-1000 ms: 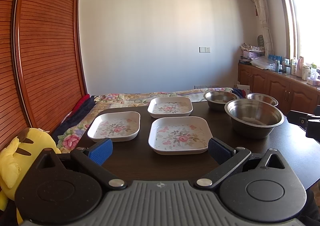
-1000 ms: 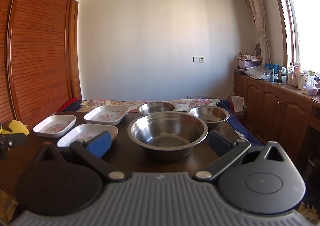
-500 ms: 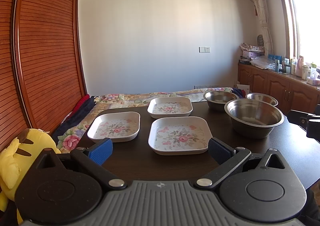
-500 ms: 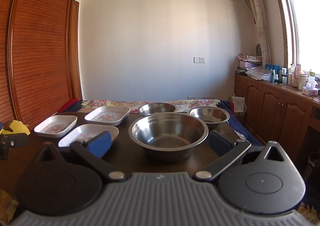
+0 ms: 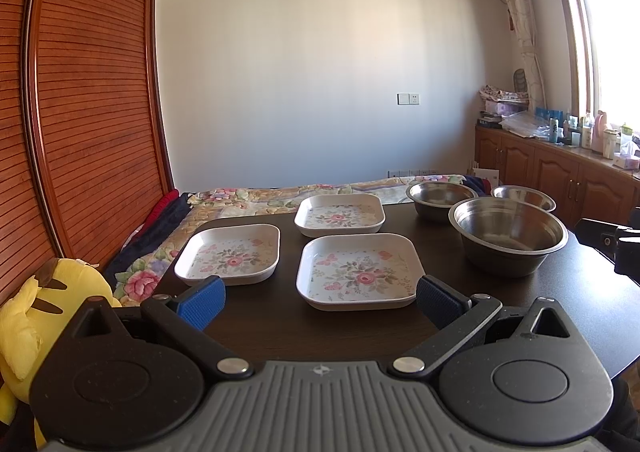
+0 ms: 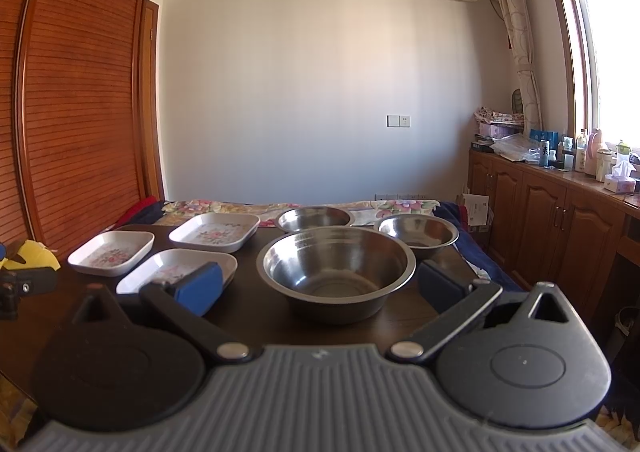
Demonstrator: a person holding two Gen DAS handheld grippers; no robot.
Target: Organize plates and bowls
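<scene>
Three square white floral plates lie on the dark table (image 5: 280, 328): the near plate (image 5: 358, 271), the left plate (image 5: 230, 258) and the far plate (image 5: 340, 214). To their right stand a large steel bowl (image 5: 507, 240) and two smaller steel bowls (image 5: 440, 200) (image 5: 523, 198). My left gripper (image 5: 320, 302) is open just before the near plate, holding nothing. My right gripper (image 6: 318, 288) is open in front of the large bowl (image 6: 336, 272), its blue pads either side, not touching. The smaller bowls (image 6: 316, 218) (image 6: 418, 234) sit behind it.
A yellow plush toy (image 5: 24, 316) sits off the table's left edge. A bed with a floral cover (image 5: 280, 194) lies beyond the table. Wooden cabinets (image 6: 560, 228) with bottles run along the right wall, and a slatted wooden wardrobe (image 5: 80, 92) stands on the left.
The right wrist view has shifted slightly, with the bowls a little lower in frame. The left gripper and all dishes stay put.
</scene>
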